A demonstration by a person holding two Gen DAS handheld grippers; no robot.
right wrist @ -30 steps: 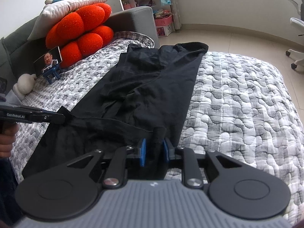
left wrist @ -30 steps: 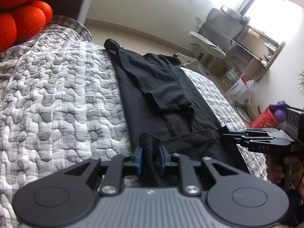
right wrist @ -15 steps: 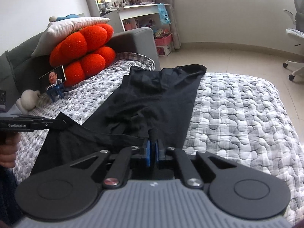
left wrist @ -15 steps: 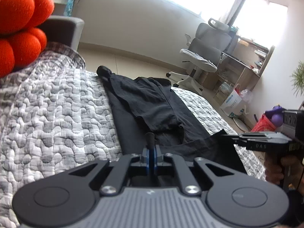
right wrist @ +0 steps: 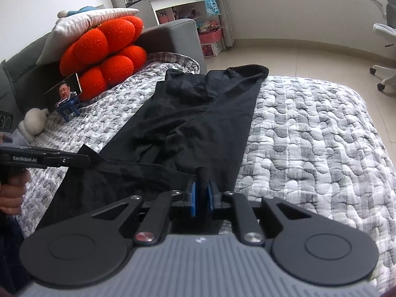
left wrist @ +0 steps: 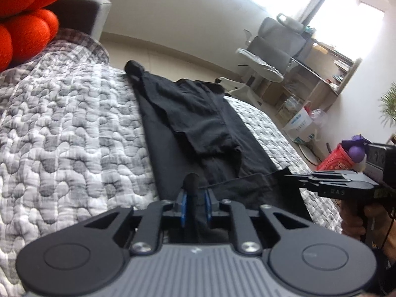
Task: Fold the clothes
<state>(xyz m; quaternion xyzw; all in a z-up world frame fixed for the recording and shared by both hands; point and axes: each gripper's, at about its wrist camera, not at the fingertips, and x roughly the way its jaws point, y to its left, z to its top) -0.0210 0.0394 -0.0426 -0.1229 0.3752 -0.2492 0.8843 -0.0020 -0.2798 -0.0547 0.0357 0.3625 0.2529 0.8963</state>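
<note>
Both grippers (left gripper [left wrist: 195, 199], right gripper [right wrist: 201, 196]) still pinch black garment [right wrist: 198, 118], lowered.

A long black garment [right wrist: 198, 113] lies stretched lengthwise on the grey quilted bed [right wrist: 309, 136], near hem lifted.

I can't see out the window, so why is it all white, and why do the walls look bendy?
Left wrist view: the window is blown out by daylight, hiding what's outside; the black garment stays dark, its folds hard to read. Both views: the fisheye lens curves straight lines, like the bed's quilt edge in the right wrist view.
</note>
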